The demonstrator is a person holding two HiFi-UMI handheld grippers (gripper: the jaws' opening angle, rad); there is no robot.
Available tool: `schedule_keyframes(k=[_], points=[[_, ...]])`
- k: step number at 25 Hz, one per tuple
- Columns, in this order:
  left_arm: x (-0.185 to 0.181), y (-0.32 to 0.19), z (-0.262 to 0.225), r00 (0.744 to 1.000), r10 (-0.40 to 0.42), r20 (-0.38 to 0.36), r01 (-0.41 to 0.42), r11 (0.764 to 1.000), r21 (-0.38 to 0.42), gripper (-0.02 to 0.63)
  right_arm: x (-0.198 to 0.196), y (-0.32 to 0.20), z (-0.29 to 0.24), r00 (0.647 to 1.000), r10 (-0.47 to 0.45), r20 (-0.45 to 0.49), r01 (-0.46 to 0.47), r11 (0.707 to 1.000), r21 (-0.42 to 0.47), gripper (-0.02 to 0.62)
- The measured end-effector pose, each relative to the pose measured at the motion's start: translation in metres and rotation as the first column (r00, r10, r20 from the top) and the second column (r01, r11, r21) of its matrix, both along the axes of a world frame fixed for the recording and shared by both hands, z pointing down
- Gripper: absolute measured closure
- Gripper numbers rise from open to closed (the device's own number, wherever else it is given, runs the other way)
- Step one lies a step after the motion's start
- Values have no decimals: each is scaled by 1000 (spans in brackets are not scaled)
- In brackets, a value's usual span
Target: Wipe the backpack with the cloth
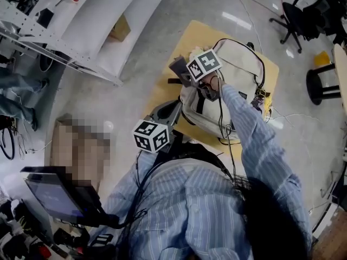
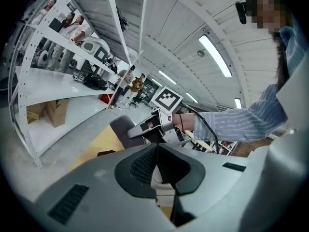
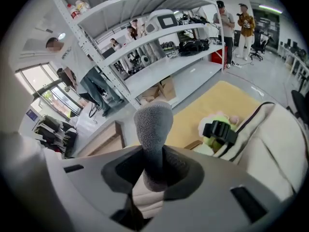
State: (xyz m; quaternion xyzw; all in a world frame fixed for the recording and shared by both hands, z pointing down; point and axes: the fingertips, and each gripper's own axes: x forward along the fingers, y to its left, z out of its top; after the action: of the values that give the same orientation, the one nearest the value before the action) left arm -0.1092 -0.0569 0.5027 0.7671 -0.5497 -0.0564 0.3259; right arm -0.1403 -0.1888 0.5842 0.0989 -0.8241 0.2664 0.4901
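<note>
- Grey cloth (image 3: 153, 124) stands pinched between the clamped jaws of the right gripper (image 3: 153, 170), at the left edge of the backpack.
- Cream backpack (image 1: 238, 72) lies flat on the yellow table (image 1: 201, 34).
- Left gripper (image 2: 157, 168) sits near the table's near side, its jaws together on nothing.

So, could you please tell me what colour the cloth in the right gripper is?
Grey; the cloth shows best in the right gripper view.

You wear a blue-and-white striped long-sleeved shirt (image 1: 260, 145), thin black cables (image 1: 219, 110) running over it, and perhaps a dark wristband (image 2: 189, 122).
</note>
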Motion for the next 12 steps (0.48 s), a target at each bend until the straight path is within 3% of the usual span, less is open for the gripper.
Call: schedule_keyframes(k=[6, 12], points=[[1, 22, -3, 1000, -28, -5, 28, 1000, 4, 592, 7, 55, 0, 999, -45, 9, 45, 997, -65, 494], [11, 33, -7, 999, -34, 5, 34, 999, 11, 592, 15, 87, -6, 998, -57, 34, 60, 996, -70, 494]])
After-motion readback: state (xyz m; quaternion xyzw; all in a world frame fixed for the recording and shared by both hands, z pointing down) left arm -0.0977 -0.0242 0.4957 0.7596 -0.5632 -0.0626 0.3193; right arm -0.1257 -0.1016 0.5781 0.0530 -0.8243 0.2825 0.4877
